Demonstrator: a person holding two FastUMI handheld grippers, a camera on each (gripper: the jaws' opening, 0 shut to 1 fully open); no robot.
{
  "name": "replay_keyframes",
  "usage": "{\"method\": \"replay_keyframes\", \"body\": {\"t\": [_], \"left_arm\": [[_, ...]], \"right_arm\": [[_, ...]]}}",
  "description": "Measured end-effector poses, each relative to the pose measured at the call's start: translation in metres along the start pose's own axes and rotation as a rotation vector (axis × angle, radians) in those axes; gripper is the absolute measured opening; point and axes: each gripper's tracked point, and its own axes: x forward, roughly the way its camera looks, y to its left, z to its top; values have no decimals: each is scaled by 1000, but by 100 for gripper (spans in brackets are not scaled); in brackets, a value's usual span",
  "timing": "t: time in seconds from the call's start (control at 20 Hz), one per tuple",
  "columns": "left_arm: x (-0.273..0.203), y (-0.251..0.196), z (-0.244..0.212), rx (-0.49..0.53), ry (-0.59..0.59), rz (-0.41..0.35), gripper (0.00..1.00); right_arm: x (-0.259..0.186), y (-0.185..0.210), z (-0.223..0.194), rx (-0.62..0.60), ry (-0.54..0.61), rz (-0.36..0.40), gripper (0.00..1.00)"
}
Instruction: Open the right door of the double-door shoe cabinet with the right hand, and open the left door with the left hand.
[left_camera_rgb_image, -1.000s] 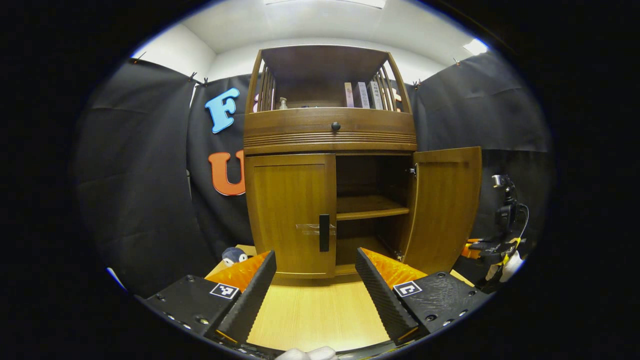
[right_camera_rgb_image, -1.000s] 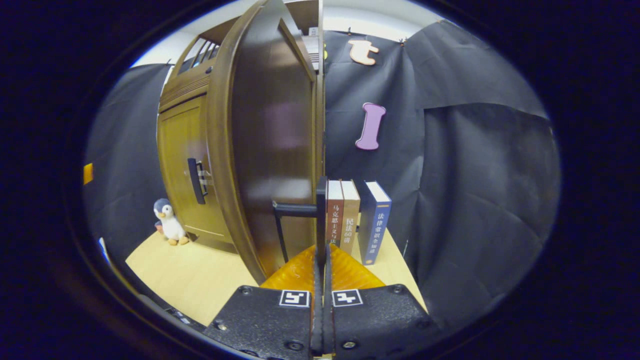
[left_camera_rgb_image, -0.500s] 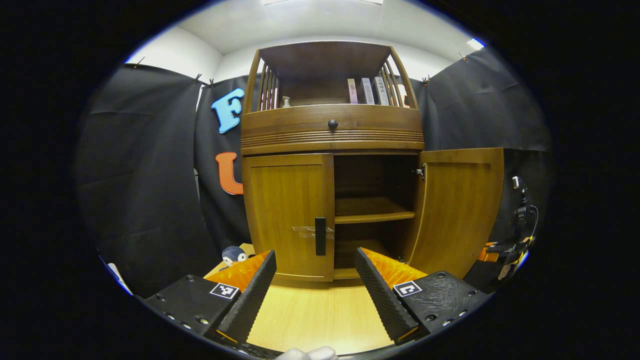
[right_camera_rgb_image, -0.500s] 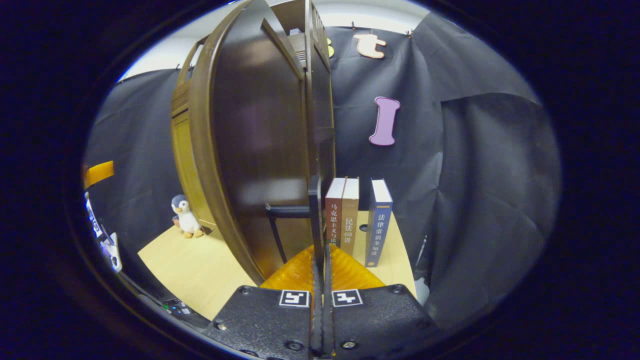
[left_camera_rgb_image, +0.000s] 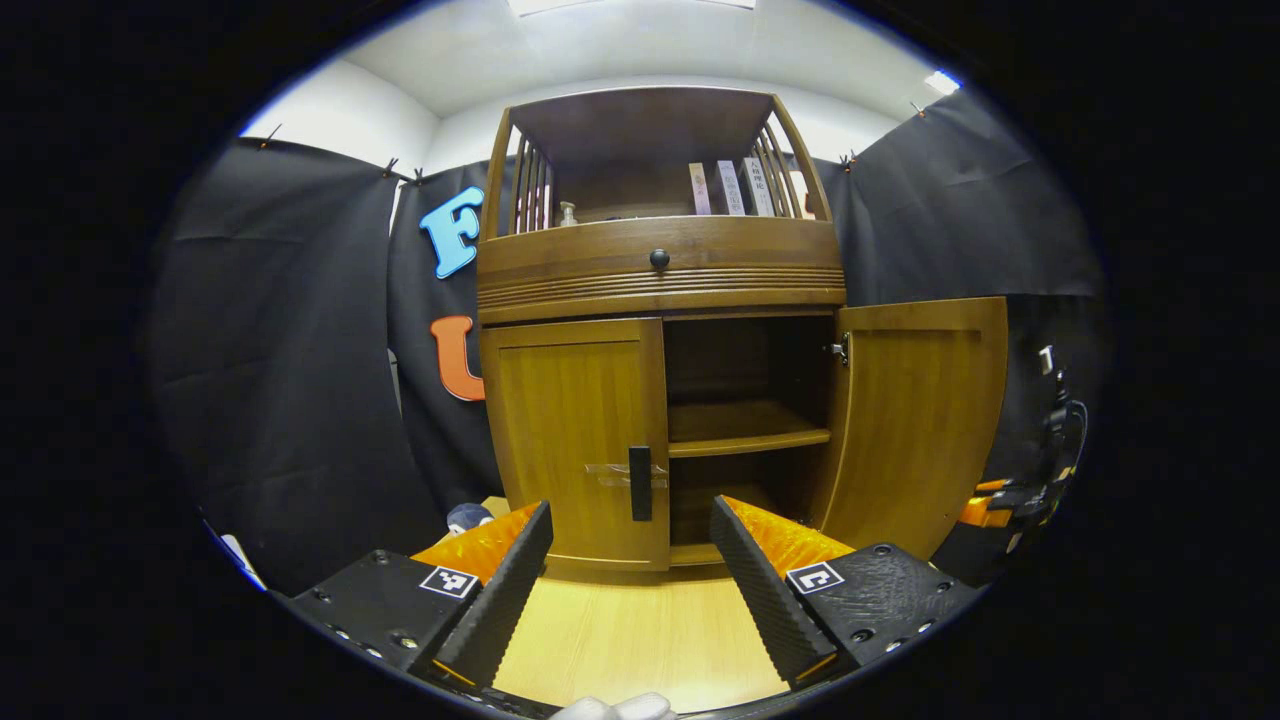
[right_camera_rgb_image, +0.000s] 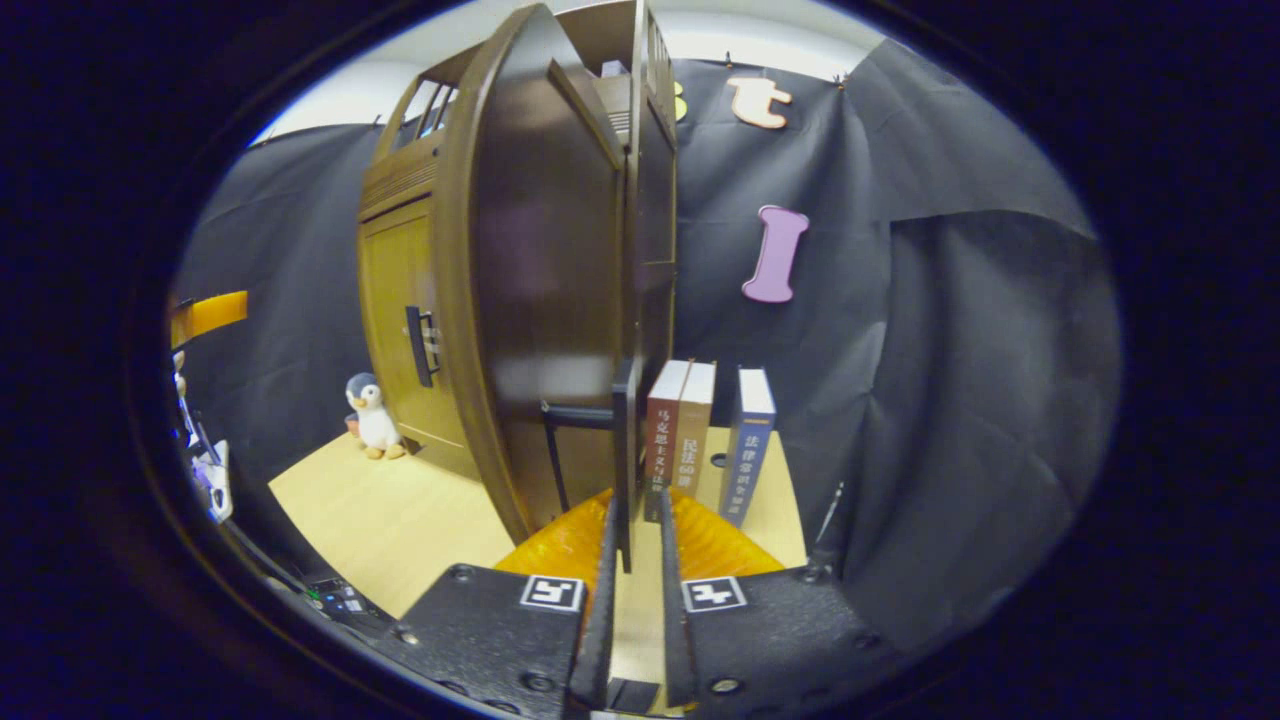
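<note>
Underneath, pale wood tabletop (left_camera_rgb_image: 640, 640) (black-draped booth)

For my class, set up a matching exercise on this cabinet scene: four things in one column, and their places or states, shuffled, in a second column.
Things:
1. right door
2. left door
3. penguin toy
4. three books

States or places:
A. closed, handle untouched
B. standing upright on the table to the right of the cabinet in the right gripper view
C. swung open
D. on the table beside the closed door

Pairs: 1-C, 2-A, 3-D, 4-B
</note>
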Motion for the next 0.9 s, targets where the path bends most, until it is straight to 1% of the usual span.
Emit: {"method": "replay_keyframes", "body": {"t": [0.05,0.1,0.15,0.2,0.25,0.3,0.35,0.45,0.5,0.55,0.7,0.75,0.9], "left_arm": [[2,6,0,5,-1,-4,96],[5,11,0,8,-3,-9,96],[7,16,1,10,-7,-14,100],[9,23,3,10,-12,-18,100],[12,28,4,9,-18,-28,96],[17,33,3,12,-19,-36,96],[19,39,2,19,-18,-43,96],[24,52,2,32,-23,-54,96],[27,57,-1,35,-23,-60,100],[30,62,-4,36,-25,-67,96],[43,73,-17,34,-16,-76,96],[51,75,-20,28,-12,-82,96],[76,76,-26,-4,-16,-99,96]], "right_arm": [[-10,-5,6,5,-15,-46,40],[-21,-2,13,19,-33,-69,50],[-34,1,21,39,-48,-97,60],[-42,3,26,56,-59,-121,70],[-54,7,33,68,-71,-148,73],[-63,14,41,77,-90,-172,78],[-71,22,49,83,-111,-195,78],[-83,44,61,87,-152,-234,90],[-84,58,64,88,-162,-241,96],[-85,75,67,97,-171,-240,99],[-82,113,75,149,-198,-236,99],[-79,125,73,157,-200,-233,98],[-68,149,74,189,-186,-238,99]]}}
